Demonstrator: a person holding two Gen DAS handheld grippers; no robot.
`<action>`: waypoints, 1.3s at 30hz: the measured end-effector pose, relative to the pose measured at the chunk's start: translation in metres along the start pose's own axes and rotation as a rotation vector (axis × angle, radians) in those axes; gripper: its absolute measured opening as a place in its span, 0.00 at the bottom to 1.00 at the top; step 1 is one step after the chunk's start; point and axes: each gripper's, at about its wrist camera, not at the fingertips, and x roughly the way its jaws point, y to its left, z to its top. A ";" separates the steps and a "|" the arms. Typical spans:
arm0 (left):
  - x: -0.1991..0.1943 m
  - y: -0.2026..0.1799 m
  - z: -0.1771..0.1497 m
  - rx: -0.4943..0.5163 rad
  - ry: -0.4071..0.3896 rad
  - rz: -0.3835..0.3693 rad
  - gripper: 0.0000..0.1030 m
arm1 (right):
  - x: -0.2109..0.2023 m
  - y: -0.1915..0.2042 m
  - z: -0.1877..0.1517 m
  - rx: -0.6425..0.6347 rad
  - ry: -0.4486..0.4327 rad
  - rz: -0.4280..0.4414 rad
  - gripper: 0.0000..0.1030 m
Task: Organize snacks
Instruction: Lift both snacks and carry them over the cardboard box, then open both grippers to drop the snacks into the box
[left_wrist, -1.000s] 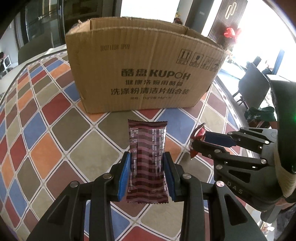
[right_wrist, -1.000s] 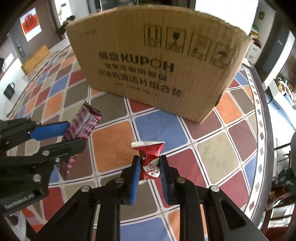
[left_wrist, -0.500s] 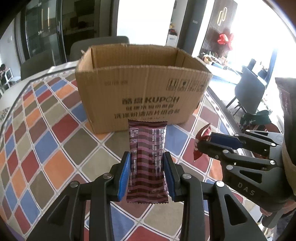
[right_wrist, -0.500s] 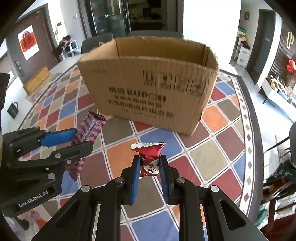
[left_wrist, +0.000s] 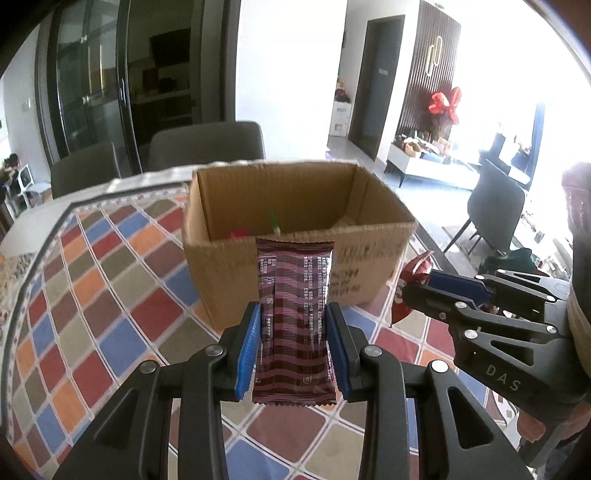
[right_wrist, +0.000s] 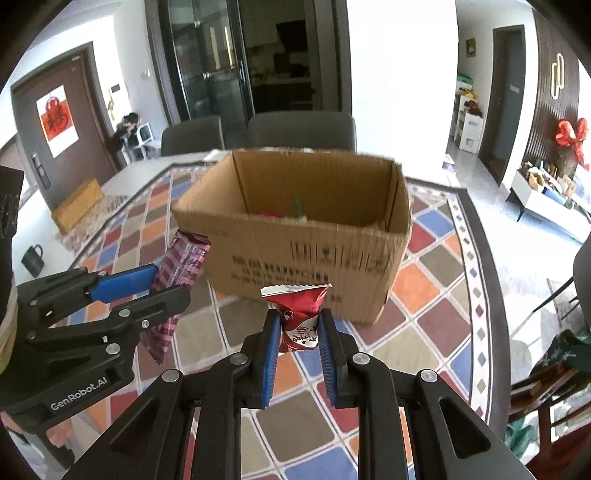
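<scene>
Cardboard box (left_wrist: 295, 221) ahead — both grippers clamp snack packets.

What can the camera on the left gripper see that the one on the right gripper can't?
Only the left view shows the printed face of the maroon striped wrapper held in the left gripper. Only the right view shows the dark mug and the door with a red poster. Both show the open cardboard box, the small red packet in the right gripper, and the checked tablecloth.

The box (left_wrist: 295, 254) sits on the table (left_wrist: 110, 295). Two chairs (right_wrist: 258, 133) stand behind it. Some snacks (right_wrist: 273, 214) lie inside.
</scene>
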 end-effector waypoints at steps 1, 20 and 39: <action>-0.002 0.001 0.005 0.003 -0.010 0.005 0.34 | -0.002 0.000 0.004 0.002 -0.010 -0.002 0.21; 0.007 0.017 0.085 0.043 -0.055 0.010 0.34 | -0.009 -0.002 0.076 0.033 -0.097 -0.015 0.21; 0.043 0.032 0.100 0.044 0.025 0.066 0.47 | 0.029 -0.012 0.106 0.051 -0.026 -0.091 0.32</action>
